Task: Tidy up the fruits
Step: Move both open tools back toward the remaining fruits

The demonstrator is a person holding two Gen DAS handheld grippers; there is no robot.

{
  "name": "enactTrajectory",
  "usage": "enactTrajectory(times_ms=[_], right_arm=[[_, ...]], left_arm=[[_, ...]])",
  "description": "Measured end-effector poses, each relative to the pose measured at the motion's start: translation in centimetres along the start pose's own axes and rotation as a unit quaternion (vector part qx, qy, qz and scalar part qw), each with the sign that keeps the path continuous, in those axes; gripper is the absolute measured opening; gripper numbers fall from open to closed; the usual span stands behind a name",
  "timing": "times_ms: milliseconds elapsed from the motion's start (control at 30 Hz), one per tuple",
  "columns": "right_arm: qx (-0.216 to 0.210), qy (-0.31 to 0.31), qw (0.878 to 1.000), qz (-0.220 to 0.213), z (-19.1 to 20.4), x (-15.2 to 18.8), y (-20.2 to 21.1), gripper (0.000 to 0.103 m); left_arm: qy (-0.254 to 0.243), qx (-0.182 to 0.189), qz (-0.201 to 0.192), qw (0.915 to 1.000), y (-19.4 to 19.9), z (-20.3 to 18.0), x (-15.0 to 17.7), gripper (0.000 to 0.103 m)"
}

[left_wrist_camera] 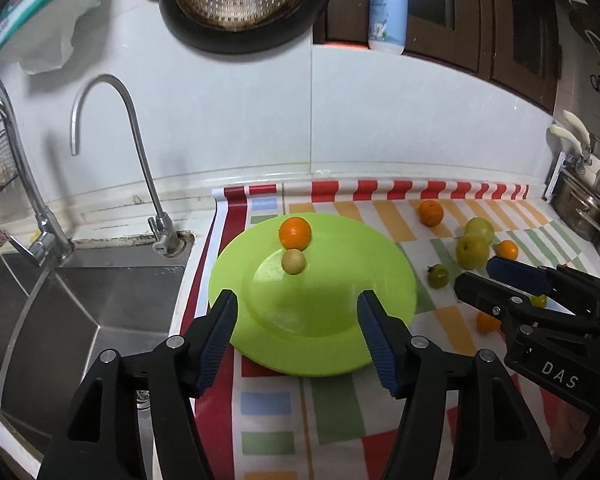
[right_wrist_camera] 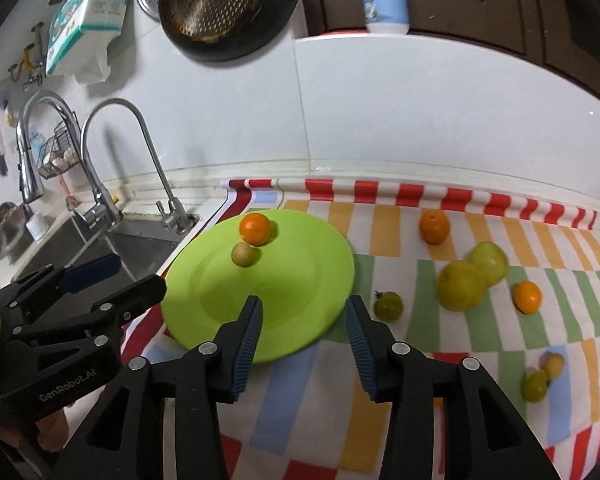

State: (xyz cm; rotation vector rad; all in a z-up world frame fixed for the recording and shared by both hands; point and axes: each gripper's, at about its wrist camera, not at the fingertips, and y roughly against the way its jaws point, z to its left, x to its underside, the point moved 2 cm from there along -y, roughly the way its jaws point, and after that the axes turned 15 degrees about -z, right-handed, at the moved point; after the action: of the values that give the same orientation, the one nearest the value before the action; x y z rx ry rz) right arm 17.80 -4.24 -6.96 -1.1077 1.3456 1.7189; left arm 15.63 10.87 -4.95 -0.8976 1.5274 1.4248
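Striped cloth [right_wrist_camera: 380, 224] covers the counter beside the sink [left_wrist_camera: 100, 300]. Lime plate [left_wrist_camera: 340, 280] sits on the cloth's left end, holding an orange [left_wrist_camera: 295, 233] touching a small yellowish fruit [left_wrist_camera: 293, 261] at its far side. Right of the plate, loose on the cloth: two big yellow-green fruits [right_wrist_camera: 474, 280] touching, two more oranges [right_wrist_camera: 434, 226], a small green fruit [right_wrist_camera: 388, 306]. Left gripper [left_wrist_camera: 298, 312] hangs over the plate's near rim, jaws parted, empty. Right gripper [right_wrist_camera: 304, 320] likewise, gap narrower, nothing held.
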Motion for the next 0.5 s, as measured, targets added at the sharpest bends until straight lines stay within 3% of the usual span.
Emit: enactTrajectory(times_ms=[500], right_arm=[[0.052,-0.009,0.997,-0.051,-3.1,0.1,8.1,0.061]], left_arm=[[-0.019,0.002,-0.049,0.9986,5.7,-4.7,-1.2,0.084]])
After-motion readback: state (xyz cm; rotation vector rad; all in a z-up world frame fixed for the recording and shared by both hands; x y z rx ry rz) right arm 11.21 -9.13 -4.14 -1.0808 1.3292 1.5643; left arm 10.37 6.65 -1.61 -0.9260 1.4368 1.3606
